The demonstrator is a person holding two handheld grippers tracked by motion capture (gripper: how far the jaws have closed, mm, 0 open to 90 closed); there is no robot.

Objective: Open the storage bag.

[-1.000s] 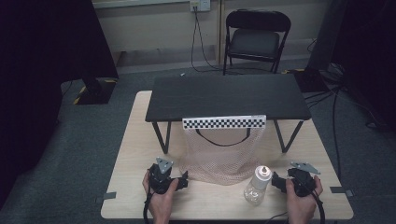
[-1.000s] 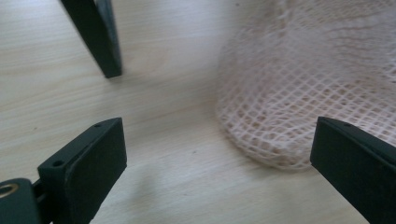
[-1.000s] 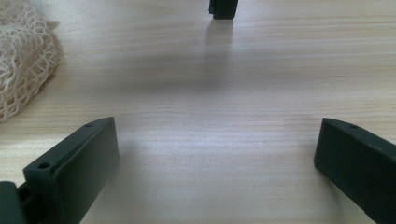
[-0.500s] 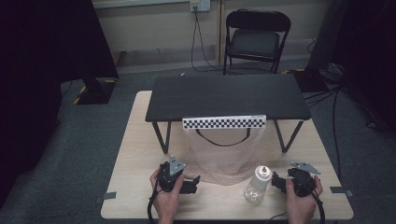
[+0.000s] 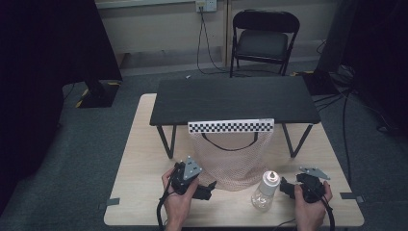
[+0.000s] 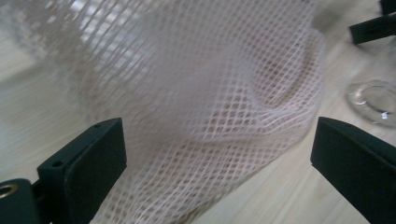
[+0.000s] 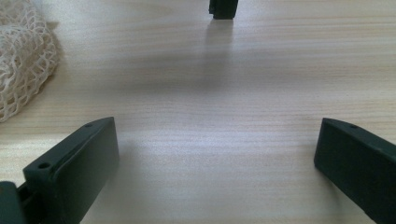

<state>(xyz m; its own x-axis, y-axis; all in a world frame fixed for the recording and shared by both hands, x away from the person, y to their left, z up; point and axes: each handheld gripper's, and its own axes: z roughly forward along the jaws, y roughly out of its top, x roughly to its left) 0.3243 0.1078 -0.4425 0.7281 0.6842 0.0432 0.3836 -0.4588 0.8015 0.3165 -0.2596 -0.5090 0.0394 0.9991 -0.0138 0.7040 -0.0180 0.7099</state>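
A pale pink mesh bag [image 5: 230, 159] with a dark handle hangs from the front edge of a low black table [image 5: 231, 98] and spreads onto the wooden tabletop [image 5: 139, 159]. My left gripper [image 5: 209, 189] lies at the bag's lower left corner, pointing right. It is open, and the mesh [image 6: 205, 102] lies between and ahead of its jaws [image 6: 217, 140]. A clear glass bottle [image 5: 266, 191] stands just right of the bag. My right gripper [image 5: 285, 187] sits right of the bottle, open [image 7: 217, 149] over bare wood, with the mesh edge [image 7: 23, 60] at its left.
A checkerboard strip [image 5: 231, 126] runs along the low table's front edge. The bottle's base [image 6: 373, 95] shows at the right of the left gripper view. A black folding chair [image 5: 262, 41] stands beyond the table. Tape marks [image 5: 113, 202] sit at the tabletop's near corners.
My left gripper has moved right, up to the mesh bag's lower corner. The right gripper and the bottle have stayed put.
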